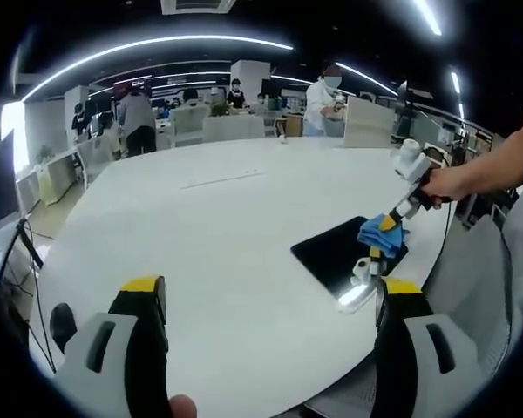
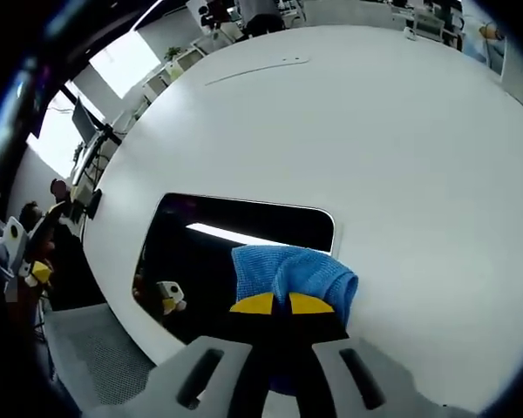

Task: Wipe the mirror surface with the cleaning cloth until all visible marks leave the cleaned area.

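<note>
A dark rectangular mirror [image 1: 336, 252] [image 2: 200, 252] lies flat near the edge of the white round table [image 1: 227, 235] [image 2: 375, 131]. A blue cleaning cloth [image 2: 292, 274] [image 1: 382, 231] rests on the mirror's surface, and my right gripper [image 2: 273, 304] [image 1: 376, 252] is shut on it, pressing it down onto the glass. My left gripper [image 1: 270, 300] hangs open above the table's near side, left of the mirror, with nothing between its yellow-tipped fingers [image 1: 139, 287]. A ceiling light reflects as a bright streak in the mirror.
The table's edge runs close beside the mirror, with a grey mesh chair [image 2: 96, 357] just beyond it. A person's hand [image 1: 444, 183] holds the right gripper. Desks, monitors and several people [image 1: 322, 100] stand in the office behind the table.
</note>
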`<state>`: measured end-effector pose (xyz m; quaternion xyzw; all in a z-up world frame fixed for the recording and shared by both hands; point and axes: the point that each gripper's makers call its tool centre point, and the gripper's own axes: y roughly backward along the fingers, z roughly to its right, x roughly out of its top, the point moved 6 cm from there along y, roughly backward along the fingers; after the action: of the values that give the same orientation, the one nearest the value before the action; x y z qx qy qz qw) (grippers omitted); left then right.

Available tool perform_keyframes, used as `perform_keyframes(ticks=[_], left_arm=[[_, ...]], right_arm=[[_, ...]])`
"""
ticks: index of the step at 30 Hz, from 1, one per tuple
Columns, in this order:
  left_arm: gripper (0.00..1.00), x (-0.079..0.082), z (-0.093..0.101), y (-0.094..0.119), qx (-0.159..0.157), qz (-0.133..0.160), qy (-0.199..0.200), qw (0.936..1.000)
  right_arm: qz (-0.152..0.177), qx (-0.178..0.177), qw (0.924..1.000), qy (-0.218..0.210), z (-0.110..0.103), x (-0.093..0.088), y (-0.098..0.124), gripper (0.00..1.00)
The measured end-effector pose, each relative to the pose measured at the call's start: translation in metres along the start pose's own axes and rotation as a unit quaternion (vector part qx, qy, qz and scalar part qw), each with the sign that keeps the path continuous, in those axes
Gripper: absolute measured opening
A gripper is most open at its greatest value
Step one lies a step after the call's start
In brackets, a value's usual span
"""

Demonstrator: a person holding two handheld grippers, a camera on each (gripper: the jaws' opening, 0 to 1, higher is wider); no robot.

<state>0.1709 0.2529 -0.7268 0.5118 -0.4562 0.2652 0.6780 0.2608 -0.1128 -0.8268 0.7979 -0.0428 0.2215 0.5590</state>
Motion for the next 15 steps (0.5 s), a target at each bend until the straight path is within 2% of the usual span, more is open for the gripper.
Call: perform_keyframes(ticks=[15], left_arm=[[0.99,0.0031,-0.0035,-0.0044,-0.002,0.003,-0.001,1.0000]], right_arm=[[-0.006,-0.009,0.9999,0.001,0.0034,-0.0008,0.0019,0.00]])
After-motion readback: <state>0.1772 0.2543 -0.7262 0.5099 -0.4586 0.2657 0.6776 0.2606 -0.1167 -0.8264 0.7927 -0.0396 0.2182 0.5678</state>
